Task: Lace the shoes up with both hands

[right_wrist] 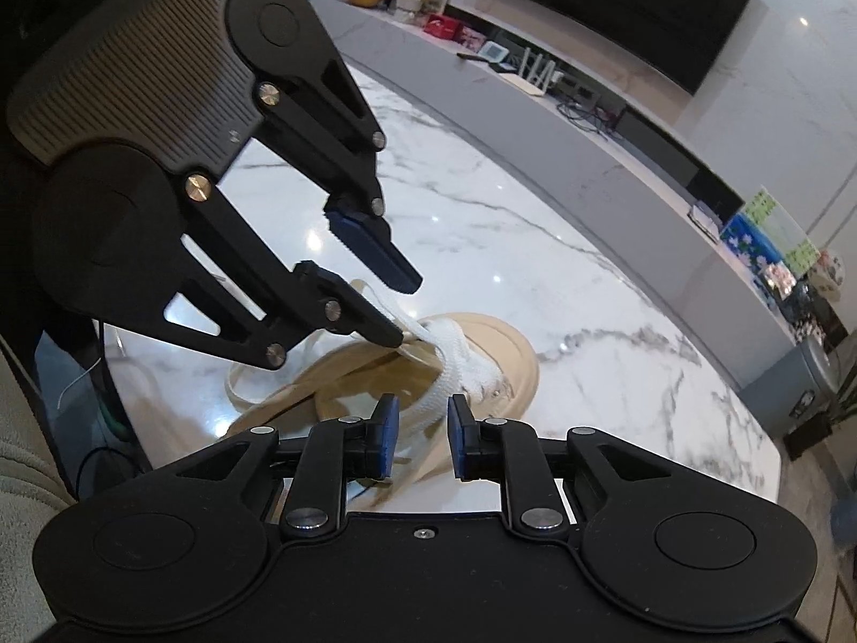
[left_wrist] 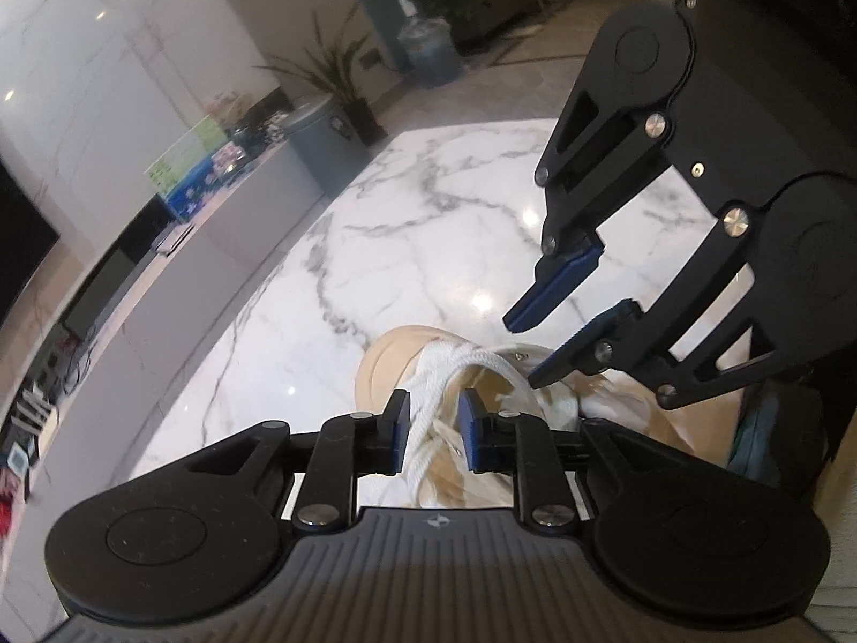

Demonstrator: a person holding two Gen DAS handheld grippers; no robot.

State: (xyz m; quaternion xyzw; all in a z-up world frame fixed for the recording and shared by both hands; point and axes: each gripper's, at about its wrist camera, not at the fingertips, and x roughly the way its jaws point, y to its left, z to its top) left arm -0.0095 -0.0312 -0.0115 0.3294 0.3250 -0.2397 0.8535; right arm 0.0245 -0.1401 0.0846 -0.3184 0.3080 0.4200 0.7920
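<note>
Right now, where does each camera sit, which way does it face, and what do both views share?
Left wrist: on the left gripper, looking forward along its open fingers at the lace and shoe; the right gripper enters from the upper right.
Right wrist: on the right gripper, facing the same shoe and lace; the left gripper enters from the upper left.
Shared: shoe, lace, both grippers, marble table.

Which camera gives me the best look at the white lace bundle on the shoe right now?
The right wrist view. There the white lace runs unobstructed from the left claw over the beige shoe toward the open right claw. The left wrist view shows the lace too, but its own claw fingers cover the lower part.
</note>
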